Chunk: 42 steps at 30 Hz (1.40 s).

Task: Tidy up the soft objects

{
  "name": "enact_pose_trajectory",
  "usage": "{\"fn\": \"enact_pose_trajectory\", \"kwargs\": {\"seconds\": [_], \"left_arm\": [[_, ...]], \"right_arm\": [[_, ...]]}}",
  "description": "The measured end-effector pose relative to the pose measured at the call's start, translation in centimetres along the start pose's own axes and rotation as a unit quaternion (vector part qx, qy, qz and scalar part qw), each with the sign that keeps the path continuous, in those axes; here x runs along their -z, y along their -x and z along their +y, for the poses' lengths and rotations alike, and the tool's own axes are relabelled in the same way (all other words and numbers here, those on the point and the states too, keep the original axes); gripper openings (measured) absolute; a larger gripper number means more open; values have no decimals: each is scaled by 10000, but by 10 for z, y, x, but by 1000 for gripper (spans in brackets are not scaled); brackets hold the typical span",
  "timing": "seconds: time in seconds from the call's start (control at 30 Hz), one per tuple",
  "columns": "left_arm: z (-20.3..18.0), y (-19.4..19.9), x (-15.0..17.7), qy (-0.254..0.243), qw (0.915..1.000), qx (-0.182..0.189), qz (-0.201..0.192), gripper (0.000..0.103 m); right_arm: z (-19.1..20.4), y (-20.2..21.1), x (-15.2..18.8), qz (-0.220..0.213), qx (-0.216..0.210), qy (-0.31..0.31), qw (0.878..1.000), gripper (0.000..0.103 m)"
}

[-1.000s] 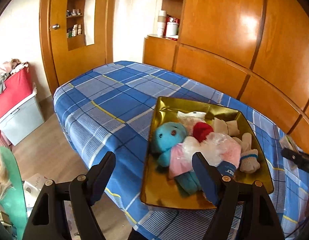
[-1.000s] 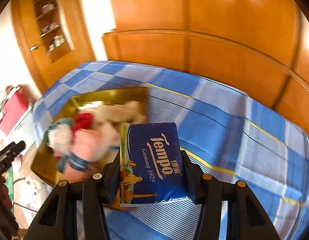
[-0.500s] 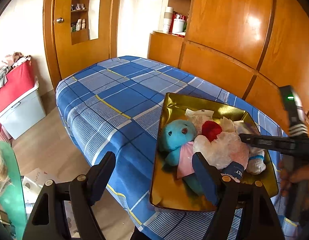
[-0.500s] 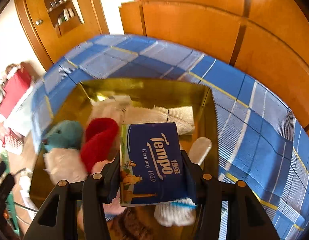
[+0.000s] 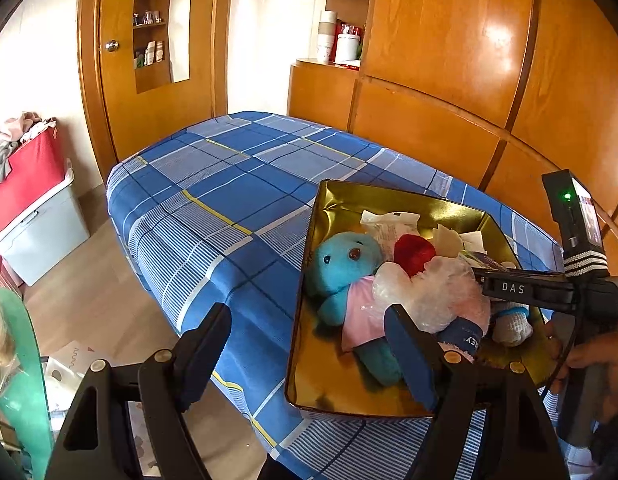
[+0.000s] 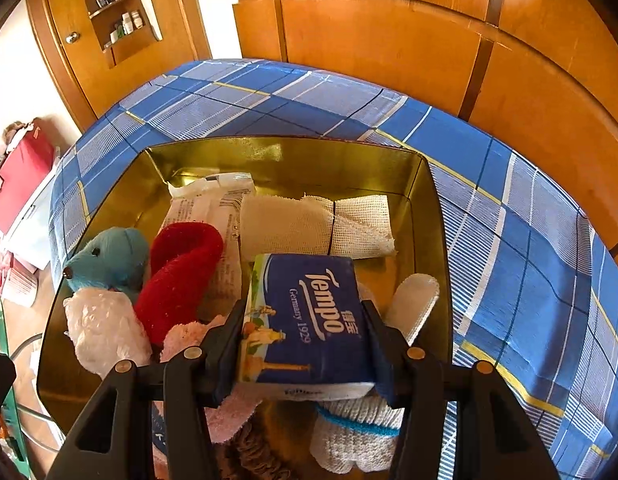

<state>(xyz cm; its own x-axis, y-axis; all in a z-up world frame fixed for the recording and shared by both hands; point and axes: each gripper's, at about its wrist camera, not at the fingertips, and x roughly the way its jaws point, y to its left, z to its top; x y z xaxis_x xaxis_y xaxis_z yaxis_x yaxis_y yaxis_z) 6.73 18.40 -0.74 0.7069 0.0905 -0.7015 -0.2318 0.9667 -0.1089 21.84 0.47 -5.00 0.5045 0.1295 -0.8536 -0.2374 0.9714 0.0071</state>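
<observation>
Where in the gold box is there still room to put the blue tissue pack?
In the gold metal tin, bare floor shows along the far wall behind the white gauze pads, and in the near left corner in front of the blue plush toy. The middle and right side are crowded with the red sock and white glove.

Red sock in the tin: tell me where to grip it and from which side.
Grip the red sock at its arched top, coming from above with jaws across its width. That part stands clear; its lower end is buried beside the blue toy.
</observation>
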Motion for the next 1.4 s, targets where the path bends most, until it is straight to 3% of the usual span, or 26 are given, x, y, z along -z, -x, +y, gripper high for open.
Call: {"fn": "enact_pose_trajectory", "kwargs": {"seconds": [0.13,0.5,0.9,1.13,1.4], "left_arm": [[-4,3,0,-42,10000,4,-20,79],[-13,14,3,-104,9999,8,-106,79],[-34,39,15,-161,9991,45,-392,83],[-51,48,30,-290,9984,52,-483,85],[-55,53,32,-346,9980,48,-522,86]], "right_arm": [[1,9,5,-162,30,22,9999,60],[0,47,25,-700,115,17,9975,61],[-8,105,88,-1517,684,-352,9854,61],[-10,118,121,-1657,973,-426,9804,61],[-10,128,126,-1809,928,-485,9779,61]]}}
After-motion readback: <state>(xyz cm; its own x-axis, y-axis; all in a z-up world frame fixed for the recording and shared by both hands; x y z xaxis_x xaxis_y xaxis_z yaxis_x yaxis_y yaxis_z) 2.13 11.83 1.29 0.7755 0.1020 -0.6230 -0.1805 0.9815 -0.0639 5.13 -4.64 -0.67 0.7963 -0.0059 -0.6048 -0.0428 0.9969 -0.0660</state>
